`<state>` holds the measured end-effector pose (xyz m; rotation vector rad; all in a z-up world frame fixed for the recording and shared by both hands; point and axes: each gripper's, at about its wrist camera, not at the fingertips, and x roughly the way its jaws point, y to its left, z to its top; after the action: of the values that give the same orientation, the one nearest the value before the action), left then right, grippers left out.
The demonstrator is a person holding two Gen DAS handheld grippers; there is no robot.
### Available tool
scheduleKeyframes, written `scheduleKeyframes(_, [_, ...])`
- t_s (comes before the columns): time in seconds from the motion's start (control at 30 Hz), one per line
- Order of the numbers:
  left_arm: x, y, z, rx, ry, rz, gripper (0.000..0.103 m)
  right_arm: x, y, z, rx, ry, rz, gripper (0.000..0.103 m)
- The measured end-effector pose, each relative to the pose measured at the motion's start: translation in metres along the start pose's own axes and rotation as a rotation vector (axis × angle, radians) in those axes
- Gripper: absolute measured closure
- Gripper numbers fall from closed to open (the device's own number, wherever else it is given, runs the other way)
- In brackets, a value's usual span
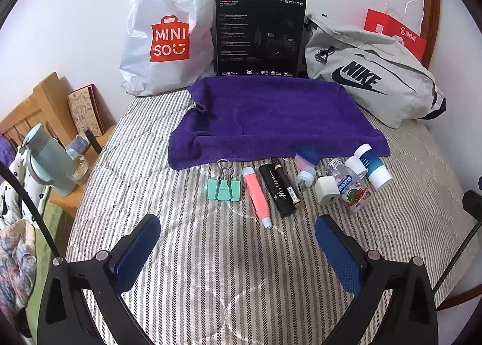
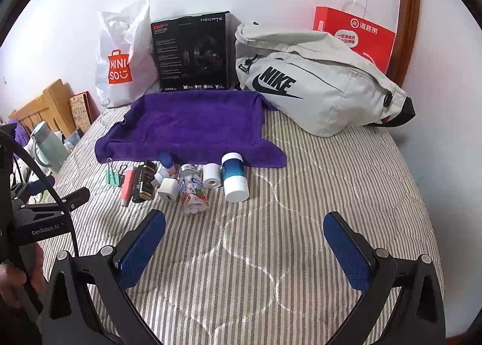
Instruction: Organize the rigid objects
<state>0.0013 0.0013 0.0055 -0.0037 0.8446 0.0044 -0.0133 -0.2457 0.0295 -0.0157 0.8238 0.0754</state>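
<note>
Both my left gripper [image 1: 238,242] and right gripper [image 2: 244,239] hang spread and empty over the striped bedcover [image 2: 331,182]. Ahead lies the row of small items before the purple towel [image 1: 271,116]. I judge the mint metal binder clip [image 1: 223,188], just ahead-left of my left fingers, the easiest start: straddle its flat body squarely.

Bare striped bedspread [image 1: 235,254] lies before the row of small items [image 1: 283,188]; purple towel [image 1: 271,116] behind.

Small rigid items [image 1: 283,188] in row along purple towel [image 1: 271,116] edge.
</note>
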Motion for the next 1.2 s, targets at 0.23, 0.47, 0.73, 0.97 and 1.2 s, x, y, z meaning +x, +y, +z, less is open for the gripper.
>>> scheduleKeyframes(0.23, [0.002, -0.001, 0.0, 0.011, 0.035, 0.009, 0.0, 0.001, 0.0, 0.001, 0.001, 0.001, -0.001, 0.0])
scheduleKeyframes(0.47, [0.005, -0.003, 0.001, 0.011, 0.044, 0.013, 0.0, 0.002, 0.001, 0.002, -0.003, 0.007, 0.0, 0.0])
scheduleKeyframes(0.73, [0.012, 0.0, 0.004, 0.011, 0.068, 0.023, 0.0, 0.006, 0.002, 0.003, -0.016, 0.015, 0.005, 0.0])
scheduleKeyframes(0.97, [0.035, 0.013, 0.007, -0.006, 0.082, 0.037, 0.0, 0.018, -0.003, 0.006, -0.007, 0.042, 0.004, 0.0])
scheduleKeyframes(1.2, [0.079, 0.029, 0.013, 0.014, 0.11, 0.096, 0.0, 0.029, -0.008, 0.006, -0.003, 0.049, 0.017, 0.0])
